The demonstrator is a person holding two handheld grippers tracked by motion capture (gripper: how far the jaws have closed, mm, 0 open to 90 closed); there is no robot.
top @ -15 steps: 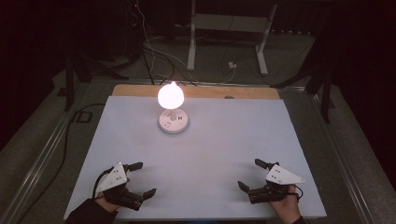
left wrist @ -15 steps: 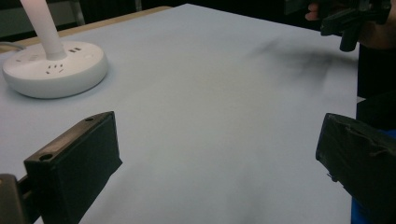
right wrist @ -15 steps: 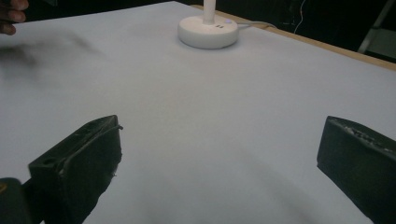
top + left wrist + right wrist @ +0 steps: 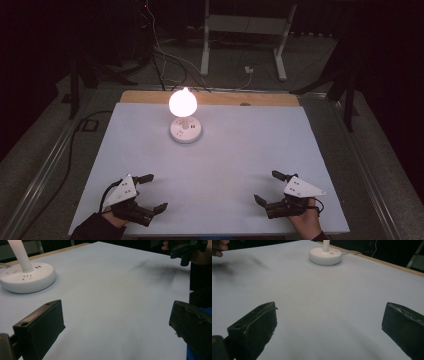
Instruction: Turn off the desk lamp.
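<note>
A lit white lamp (image 4: 183,102) stands on its round socketed base (image 4: 186,131) at the far middle of the white table (image 4: 240,165). Well apart from it, near the front edge, the left gripper (image 4: 150,192) and right gripper (image 4: 269,188) rest low, each with jaws spread wide and holding nothing. Nothing has shifted since half a second ago. The tabletop between the grippers and the lamp lies bare; cables (image 4: 165,60) trail on the dark floor beyond.

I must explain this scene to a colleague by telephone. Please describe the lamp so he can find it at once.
Start at the white table and go to its far edge with the wooden strip. The lamp stands there, left of centre: a round white base with sockets under a glowing bulb. It is the table's single lit object, far from both grippers.
</note>
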